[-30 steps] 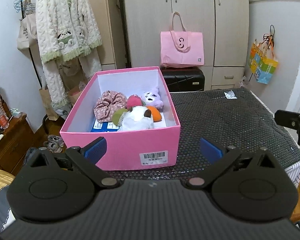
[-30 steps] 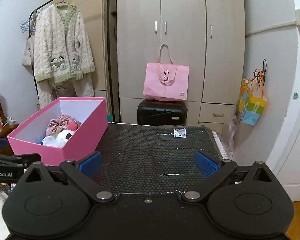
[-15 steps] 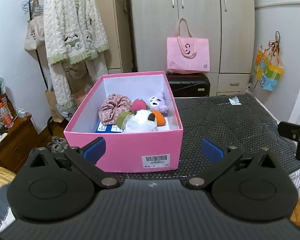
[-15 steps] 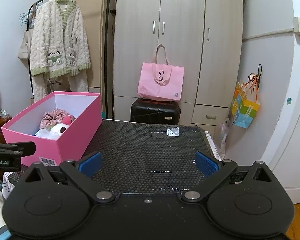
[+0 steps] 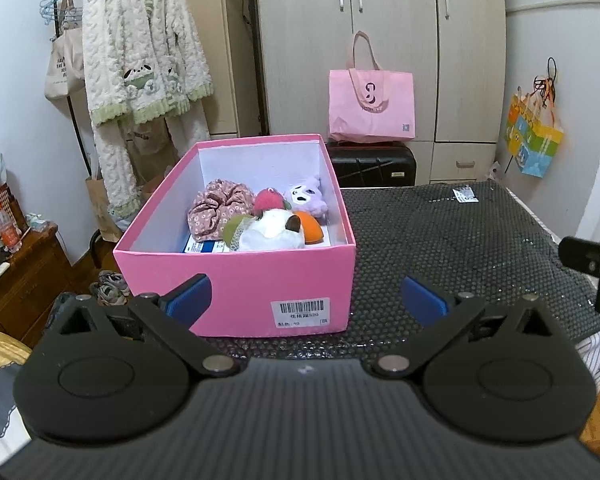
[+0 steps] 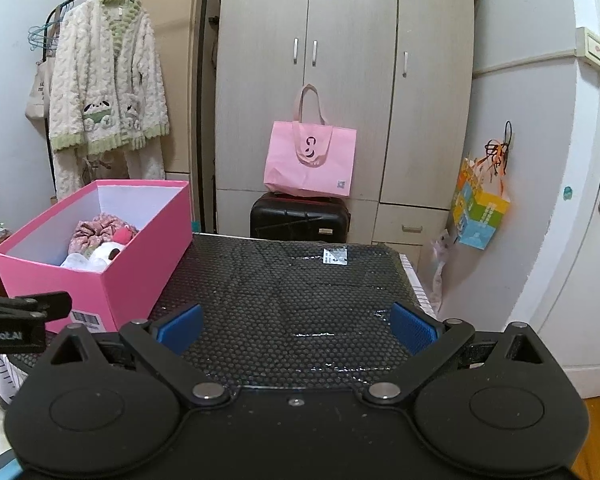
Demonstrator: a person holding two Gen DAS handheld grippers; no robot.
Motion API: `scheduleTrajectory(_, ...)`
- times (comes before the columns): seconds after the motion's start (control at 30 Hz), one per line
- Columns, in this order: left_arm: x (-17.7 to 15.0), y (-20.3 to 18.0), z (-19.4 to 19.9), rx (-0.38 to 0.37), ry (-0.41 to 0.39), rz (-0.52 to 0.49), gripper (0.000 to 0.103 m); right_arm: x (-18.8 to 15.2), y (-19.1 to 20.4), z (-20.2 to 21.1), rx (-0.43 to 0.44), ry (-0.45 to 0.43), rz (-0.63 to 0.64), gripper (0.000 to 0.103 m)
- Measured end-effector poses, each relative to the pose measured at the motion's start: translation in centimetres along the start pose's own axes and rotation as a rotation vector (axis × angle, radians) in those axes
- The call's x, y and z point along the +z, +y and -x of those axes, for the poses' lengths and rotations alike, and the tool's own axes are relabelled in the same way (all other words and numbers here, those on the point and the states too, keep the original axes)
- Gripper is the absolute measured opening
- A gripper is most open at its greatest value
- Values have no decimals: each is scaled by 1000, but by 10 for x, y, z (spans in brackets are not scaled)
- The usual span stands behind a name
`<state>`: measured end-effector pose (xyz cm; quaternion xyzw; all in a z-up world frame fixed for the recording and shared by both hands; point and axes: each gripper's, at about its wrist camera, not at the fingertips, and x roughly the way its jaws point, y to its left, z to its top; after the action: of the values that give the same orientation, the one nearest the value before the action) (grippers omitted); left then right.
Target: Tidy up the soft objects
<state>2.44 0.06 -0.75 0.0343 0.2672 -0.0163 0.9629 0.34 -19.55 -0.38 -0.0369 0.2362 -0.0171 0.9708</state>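
Observation:
A pink box (image 5: 236, 280) stands on the left of the black mat (image 5: 440, 236); it also shows in the right wrist view (image 6: 140, 256). Inside lie a floral scrunchie (image 5: 218, 212), a pink plush (image 5: 268, 200), a purple plush (image 5: 306, 198), a white plush (image 5: 270, 236) and an orange piece (image 5: 312, 230). My left gripper (image 5: 306, 302) is open and empty, in front of the box's near wall. My right gripper (image 6: 298, 326) is open and empty over the mat, right of the box.
A black suitcase (image 6: 300, 218) with a pink tote bag (image 6: 310, 160) stands against the wardrobe (image 6: 340, 80) behind the table. A fluffy robe (image 5: 140, 60) hangs at the left. A white label (image 6: 335, 257) lies on the far mat. A wooden cabinet (image 5: 16, 276) stands at left.
Both grippers have pulled back and risen a little from the box and mat. Both stay open and empty. The box contents have not moved.

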Motion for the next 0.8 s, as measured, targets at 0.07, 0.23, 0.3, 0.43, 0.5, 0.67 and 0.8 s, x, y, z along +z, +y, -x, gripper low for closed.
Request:
scheduleTrajectory(0.07, -1, -2, 0, 3, -4, -14, 103, -1, 0, 2, 2, -6, -1, 101)
scheduleTrajectory(0.23, -3, -4, 2, -4, -23, -9, 103, -4, 0, 2, 1, -10, 2, 101)
scheduleTrajectory(0.3, -3, -5, 2, -2, -30, -6, 103, -5, 0, 2, -8, -16, 4, 101)
scheduleTrajectory(0.43, -4, -6, 2, 2, -53, -18, 103, -7, -2, 4, -31, -33, 3, 101)
scheduleTrajectory(0.5, -4, -5, 3, 5, -65, -21, 103, -7, -4, 5, -28, -35, -7, 101)
scheduleTrajectory(0.67, -4, -4, 4, 29, -92, -24, 103, -8, -8, 6, -33, -39, -27, 102)
scheduleTrajectory(0.8, -4, -5, 5, 31, -101, -39, 103, -9, -8, 5, -31, -38, -27, 102)
